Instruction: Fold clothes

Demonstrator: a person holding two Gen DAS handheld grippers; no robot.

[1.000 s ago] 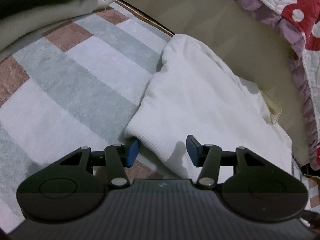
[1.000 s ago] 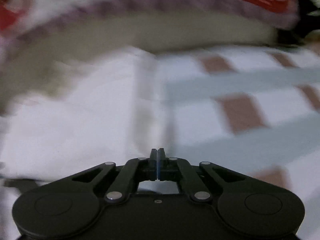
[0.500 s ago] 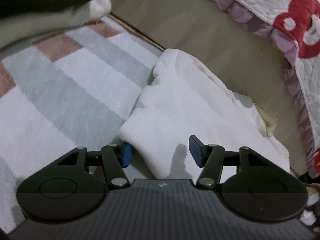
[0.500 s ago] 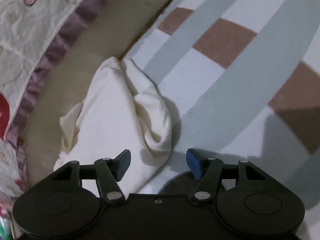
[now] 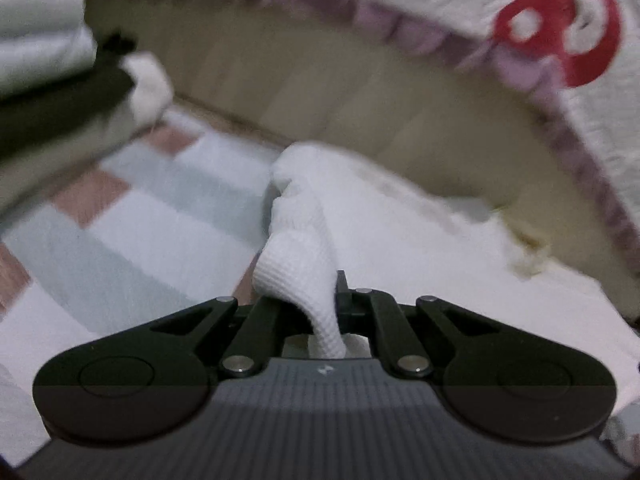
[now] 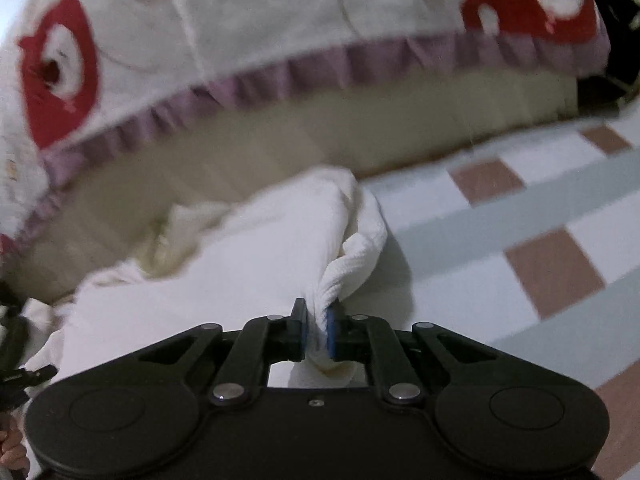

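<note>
A white waffle-knit garment lies bunched on the checked rug, against the base of a bed. My left gripper is shut on a rolled edge of the garment, which drapes over its left finger. In the right wrist view the same white garment shows, and my right gripper is shut on another bunched corner of it, pinched between the blue pads. Both held corners are raised a little off the rug.
The rug has grey, white and brown checks. A bed with a quilt of red and white, trimmed with a purple ruffle, stands just behind the garment. A stack of folded clothes lies at the far left.
Both grippers were open beside the garment half a second ago. Both have closed on its edge and lifted it, and the views have tilted up towards the bed.
</note>
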